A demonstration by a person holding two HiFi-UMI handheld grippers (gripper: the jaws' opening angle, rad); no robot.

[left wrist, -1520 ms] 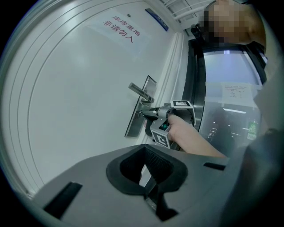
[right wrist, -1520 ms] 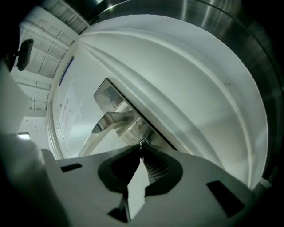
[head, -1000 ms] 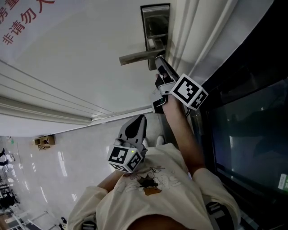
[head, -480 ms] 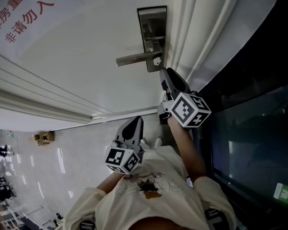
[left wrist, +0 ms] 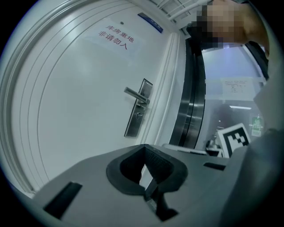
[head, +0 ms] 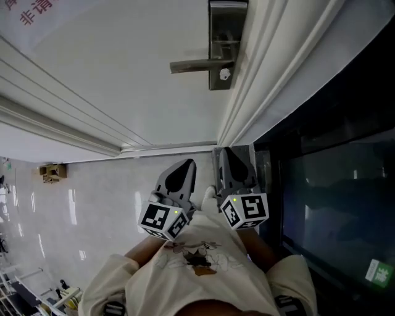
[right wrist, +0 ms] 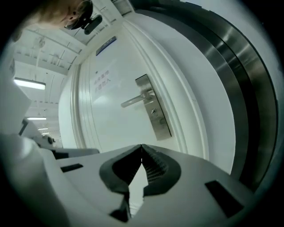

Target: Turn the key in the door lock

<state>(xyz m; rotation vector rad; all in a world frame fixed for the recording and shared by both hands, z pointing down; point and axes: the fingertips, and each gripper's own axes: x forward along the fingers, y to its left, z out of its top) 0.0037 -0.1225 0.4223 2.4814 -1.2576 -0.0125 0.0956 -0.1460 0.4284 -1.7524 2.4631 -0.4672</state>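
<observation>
White door (head: pixel 123 74) fills most of the head view, panelled with raised mouldings and bearing red lettering (head: pixel 31 12) near its upper corner. To its right runs a dark glass panel (head: pixel 333 185) set in a dark metal surround, and the white door frame (head: pixel 259 68) stands between the two. Glossy pale floor (head: pixel 92 191) spreads below the door, with a small brown box (head: pixel 52 171) on it far to the left.

The person's cream shirt (head: pixel 197 271) takes up the bottom of the view. Just above it the left hand-held gripper (head: pixel 182 170) and the right hand-held gripper (head: pixel 234 162) sit side by side near the chest, both pointing at the door and well apart from the lock. The left one is clenched and empty. The right one's jaws have just been closing and now meet with nothing between them.

High on the door's right edge is the steel lock plate (head: pixel 227 24), its lever handle (head: pixel 194 65) reaching left. The key (head: pixel 225 74) sits in the plate just under the lever, in plain sight of both gripper views.
</observation>
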